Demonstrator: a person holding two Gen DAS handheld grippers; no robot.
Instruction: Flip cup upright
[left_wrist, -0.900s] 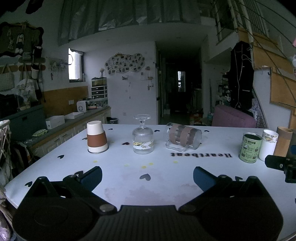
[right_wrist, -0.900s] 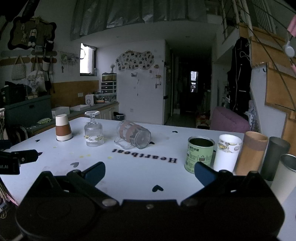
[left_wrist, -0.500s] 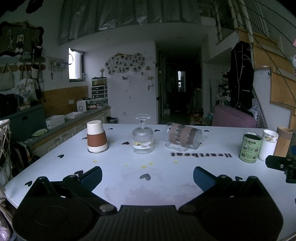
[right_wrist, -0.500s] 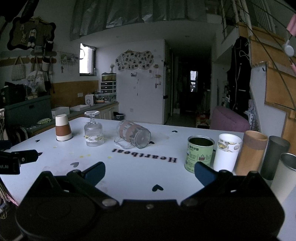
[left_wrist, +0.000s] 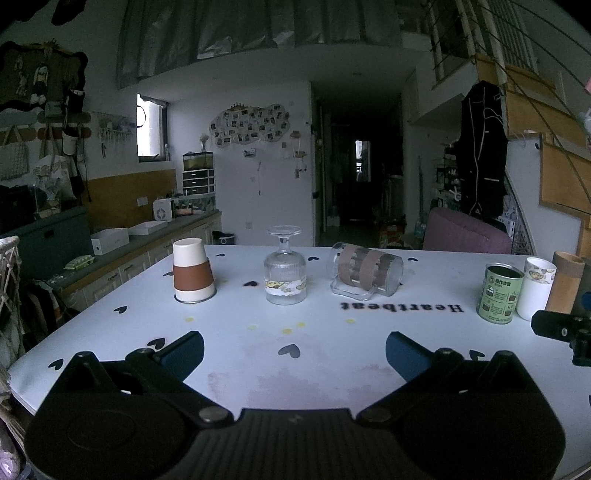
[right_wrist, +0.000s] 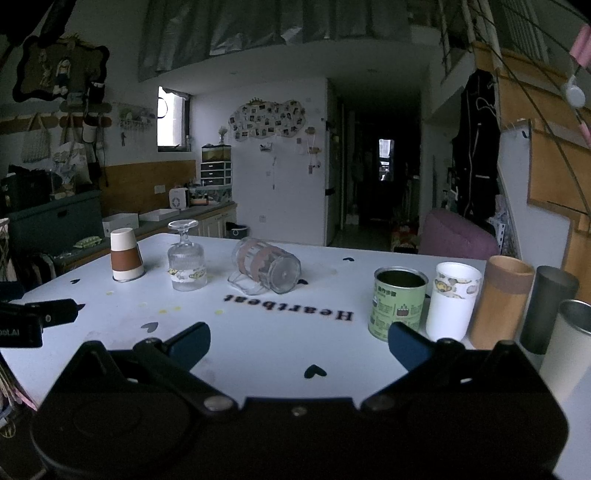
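A glass mug with brown bands (left_wrist: 365, 272) lies on its side on the white table (left_wrist: 229, 354); it also shows in the right wrist view (right_wrist: 265, 269). A paper cup with a brown sleeve (left_wrist: 192, 270) stands upside down at the left, also in the right wrist view (right_wrist: 125, 259). A stemmed glass (left_wrist: 284, 266) stands upside down between them, also in the right wrist view (right_wrist: 186, 261). My left gripper (left_wrist: 293, 352) is open and empty, well short of them. My right gripper (right_wrist: 299, 341) is open and empty.
A green tin (right_wrist: 399, 297), a white printed cup (right_wrist: 452, 301), a bamboo tumbler (right_wrist: 500, 302), a dark tumbler (right_wrist: 546, 308) and a steel cup (right_wrist: 570, 343) stand upright in a row at the right. A purple chair (right_wrist: 460, 236) sits behind the table.
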